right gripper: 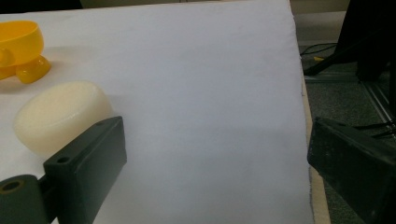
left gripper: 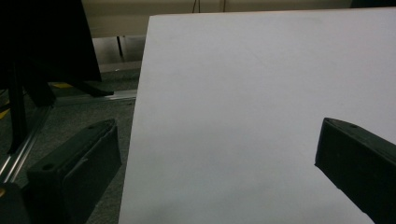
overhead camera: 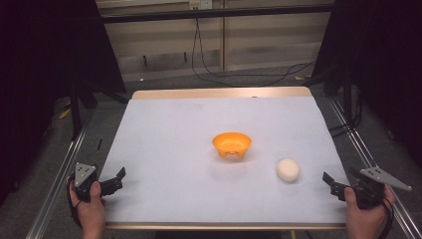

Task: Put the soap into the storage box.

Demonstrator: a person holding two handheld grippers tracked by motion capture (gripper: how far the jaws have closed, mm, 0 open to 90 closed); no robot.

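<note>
An orange bowl (overhead camera: 231, 143) with small feet stands near the middle of the white-covered table (overhead camera: 174, 129). A pale, rounded, puck-like lump (overhead camera: 287, 170) lies to its right, nearer the front. My left gripper (overhead camera: 118, 179) is held at the table's front left corner, open, with nothing between its jaws; in the left gripper view (left gripper: 217, 140) it looks over bare white sheet. My right gripper (overhead camera: 332, 184) is open at the front right edge. In the right gripper view (right gripper: 217, 140) the pale lump (right gripper: 60, 114) lies just beyond its left jaw, with the bowl (right gripper: 18, 46) behind it.
The sheet ends at a wooden strip (overhead camera: 219, 93) along the far edge. Metal rails (overhead camera: 54, 179) run along both sides of the table on the grey floor. Black stand legs (overhead camera: 74, 99) and cables (overhead camera: 239, 74) lie beyond the table.
</note>
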